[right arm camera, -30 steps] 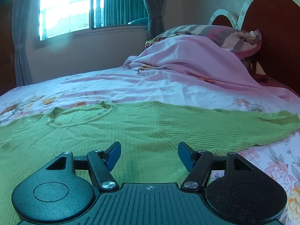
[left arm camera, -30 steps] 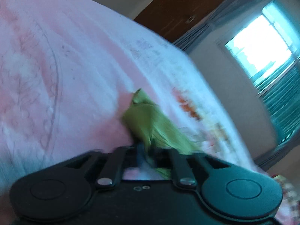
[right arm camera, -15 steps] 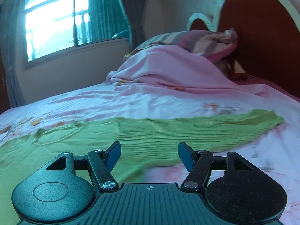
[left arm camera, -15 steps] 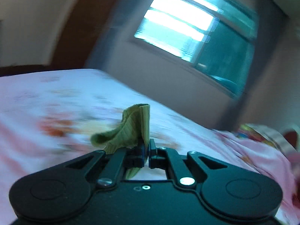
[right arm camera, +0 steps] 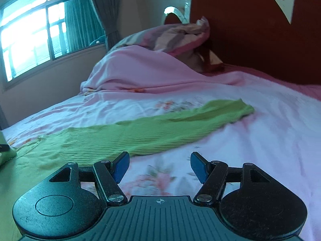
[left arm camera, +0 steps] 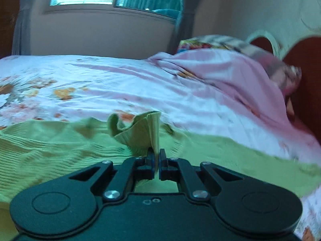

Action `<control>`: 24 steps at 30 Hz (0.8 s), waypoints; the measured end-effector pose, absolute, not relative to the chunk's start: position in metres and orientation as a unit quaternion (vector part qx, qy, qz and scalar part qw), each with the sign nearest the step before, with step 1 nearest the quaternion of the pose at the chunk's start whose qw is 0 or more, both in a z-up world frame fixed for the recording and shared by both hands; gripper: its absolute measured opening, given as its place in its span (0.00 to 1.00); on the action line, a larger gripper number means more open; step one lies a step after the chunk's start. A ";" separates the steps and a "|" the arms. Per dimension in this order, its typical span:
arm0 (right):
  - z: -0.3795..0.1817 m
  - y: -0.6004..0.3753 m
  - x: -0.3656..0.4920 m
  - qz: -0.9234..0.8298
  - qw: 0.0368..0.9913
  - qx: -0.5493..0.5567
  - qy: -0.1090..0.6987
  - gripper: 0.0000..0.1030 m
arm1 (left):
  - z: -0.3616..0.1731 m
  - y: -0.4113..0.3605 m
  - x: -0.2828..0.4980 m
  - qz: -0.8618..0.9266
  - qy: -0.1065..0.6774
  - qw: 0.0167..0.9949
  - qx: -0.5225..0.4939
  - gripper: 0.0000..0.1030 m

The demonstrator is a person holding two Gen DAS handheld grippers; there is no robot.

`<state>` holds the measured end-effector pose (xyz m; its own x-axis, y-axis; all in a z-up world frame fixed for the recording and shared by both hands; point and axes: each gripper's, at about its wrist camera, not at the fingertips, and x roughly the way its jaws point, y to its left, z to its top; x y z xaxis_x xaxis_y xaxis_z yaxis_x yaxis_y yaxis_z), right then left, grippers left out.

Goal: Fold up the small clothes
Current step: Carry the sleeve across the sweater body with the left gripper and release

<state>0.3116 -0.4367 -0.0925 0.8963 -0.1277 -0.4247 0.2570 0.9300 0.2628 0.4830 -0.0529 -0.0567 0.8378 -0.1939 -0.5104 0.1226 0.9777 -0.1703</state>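
A green ribbed knit top [left arm camera: 50,146] lies spread on the bed. My left gripper [left arm camera: 156,156] is shut on the end of one green sleeve [left arm camera: 140,130], which stands up in folds above the top's body. In the right wrist view the other sleeve [right arm camera: 180,120] stretches flat to the right, its cuff [right arm camera: 240,106] near the pink blanket. My right gripper [right arm camera: 159,162] stands open with blue pads, low over the floral sheet just in front of that sleeve, holding nothing.
The bed carries a pink floral sheet [right arm camera: 260,140]. A heaped pink blanket [right arm camera: 140,70] and a striped pillow [right arm camera: 176,36] lie at the dark red headboard [right arm camera: 260,30]. A bright window [right arm camera: 30,40] with curtains is on the far wall.
My left gripper swung across the bed with the sleeve end and rolled level, now over the top's body. My right gripper slid right, off the top's body to the sheet by the other sleeve.
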 end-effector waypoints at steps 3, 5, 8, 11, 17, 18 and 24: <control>-0.100 -0.448 0.308 -0.101 0.956 0.182 0.205 0.65 | -0.058 -0.068 0.489 -0.086 0.274 0.956 -0.052 0.02; -0.104 -0.451 0.306 -0.102 0.954 0.193 0.204 0.65 | -0.058 -0.081 0.491 -0.089 0.276 0.956 -0.041 0.02; -0.106 -0.449 0.304 -0.101 0.954 0.194 0.203 0.65 | -0.065 -0.099 0.503 -0.097 0.292 0.951 -0.022 0.03; -0.110 -0.449 0.306 -0.105 0.953 0.198 0.205 0.65 | -0.077 -0.117 0.516 -0.138 0.322 0.936 -0.026 0.13; -0.117 -0.458 0.310 -0.108 0.945 0.221 0.213 0.65 | -0.070 -0.122 0.481 -0.221 0.297 0.927 -0.051 0.66; -0.117 -0.459 0.310 -0.108 0.946 0.222 0.212 0.65 | -0.066 -0.108 0.469 -0.221 0.284 0.930 -0.067 0.66; -0.091 -0.432 0.314 -0.036 0.959 0.196 0.202 0.64 | -0.053 0.028 0.395 -0.050 0.234 0.971 0.015 0.66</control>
